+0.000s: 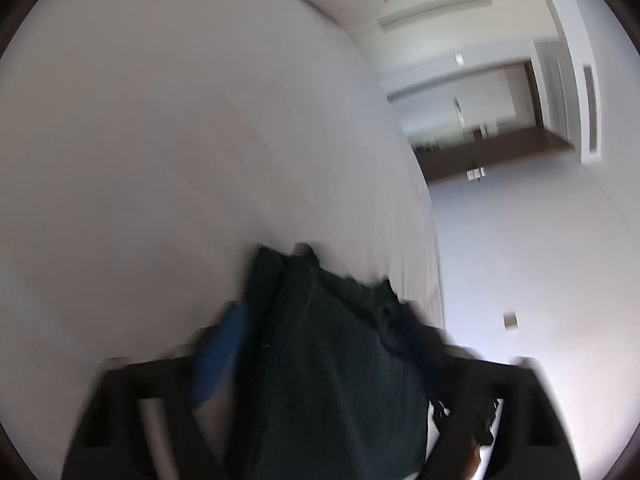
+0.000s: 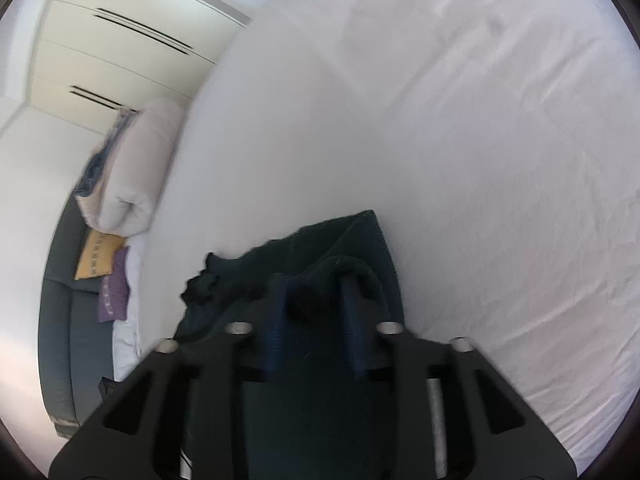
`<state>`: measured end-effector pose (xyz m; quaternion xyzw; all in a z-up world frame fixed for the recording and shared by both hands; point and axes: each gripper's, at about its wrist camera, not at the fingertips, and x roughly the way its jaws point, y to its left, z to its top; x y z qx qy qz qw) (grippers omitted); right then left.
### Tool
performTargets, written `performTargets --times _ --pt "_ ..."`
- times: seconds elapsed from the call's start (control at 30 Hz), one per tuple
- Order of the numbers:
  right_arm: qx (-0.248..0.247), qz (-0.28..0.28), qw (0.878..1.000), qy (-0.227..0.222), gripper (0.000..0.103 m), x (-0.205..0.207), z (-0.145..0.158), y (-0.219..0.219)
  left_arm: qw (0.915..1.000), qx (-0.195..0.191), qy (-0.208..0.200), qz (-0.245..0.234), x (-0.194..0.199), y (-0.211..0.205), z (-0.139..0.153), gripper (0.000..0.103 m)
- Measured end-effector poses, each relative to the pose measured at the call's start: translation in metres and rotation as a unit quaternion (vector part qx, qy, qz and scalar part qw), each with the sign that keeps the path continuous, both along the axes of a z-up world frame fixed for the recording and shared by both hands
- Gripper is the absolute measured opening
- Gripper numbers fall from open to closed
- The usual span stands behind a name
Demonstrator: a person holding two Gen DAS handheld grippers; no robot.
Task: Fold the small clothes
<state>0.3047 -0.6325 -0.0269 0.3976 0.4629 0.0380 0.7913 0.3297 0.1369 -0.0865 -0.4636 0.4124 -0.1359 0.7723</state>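
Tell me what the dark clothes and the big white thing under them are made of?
The dark garment looks like soft, matte knit cloth, maybe cotton: it bunches into limp folds and shows a fine ribbed texture. The white sheet on the bed looks like smooth woven fabric, with small creases and no shine. Blur leaves the exact fibres open.

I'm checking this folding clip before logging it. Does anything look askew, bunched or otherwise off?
Nothing is damaged or spilled. The dark garment is not flat, though: it hangs bunched between the left gripper and the right gripper, with a crumpled edge trailing over the white bed sheet. The left wrist view is motion-blurred.
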Motion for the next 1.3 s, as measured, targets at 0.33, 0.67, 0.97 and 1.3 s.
performTargets --times 0.33,0.67,0.97,1.3 --pt "-0.138 0.027 0.99 -0.017 0.052 -0.059 0.033 0.014 0.9899 0.118 -0.047 -0.063 -0.067 -0.03 0.026 0.071" --pt "-0.23 0.089 0.969 0.017 0.027 -0.122 0.006 0.056 0.979 0.178 -0.027 -0.095 -0.105 -0.04 0.002 0.061" --pt "-0.275 0.074 0.959 0.003 0.02 -0.155 0.02 0.052 0.9734 0.208 -0.023 -0.092 -0.118 -0.037 -0.001 0.021" --pt "-0.299 0.086 0.95 -0.006 0.006 -0.165 0.02 0.06 0.9646 0.245 -0.028 -0.093 -0.126 -0.039 0.001 0.009"
